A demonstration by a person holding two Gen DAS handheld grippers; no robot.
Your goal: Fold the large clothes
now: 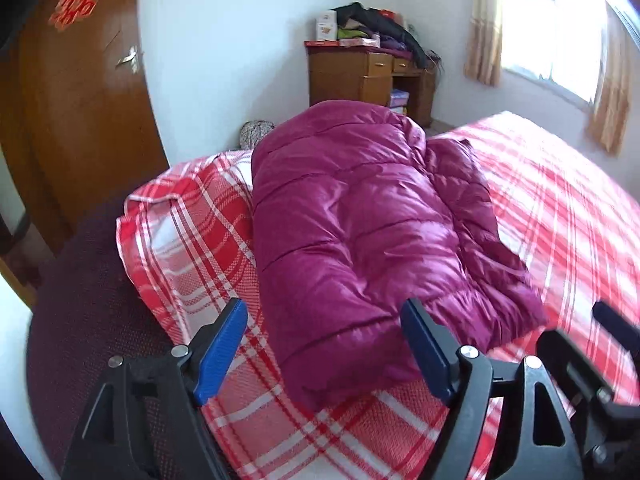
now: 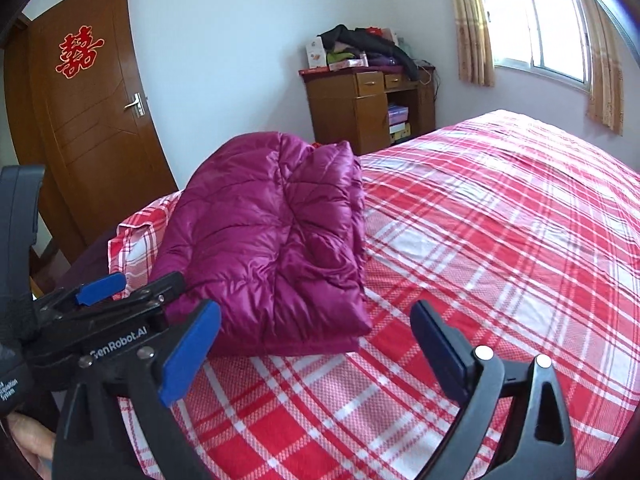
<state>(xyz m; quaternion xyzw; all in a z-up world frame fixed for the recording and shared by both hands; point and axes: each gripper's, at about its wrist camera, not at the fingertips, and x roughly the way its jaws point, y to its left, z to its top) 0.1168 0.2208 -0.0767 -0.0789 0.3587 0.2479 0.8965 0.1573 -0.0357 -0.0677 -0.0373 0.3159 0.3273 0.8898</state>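
Plaid bed [image 2: 500,220], folded magenta puffer jacket [image 2: 272,248]

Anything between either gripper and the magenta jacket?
Nothing visible. Left gripper and right gripper are open just short of the puffer jacket; only bare plaid bedsheet lies between.

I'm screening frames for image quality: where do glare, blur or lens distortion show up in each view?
Left wrist view: the window is blown out, the frame edges are smeared, and the door bows. Right wrist view: sharper, window panes readable, yet the bed bulges; soft sheen on the magenta jacket.
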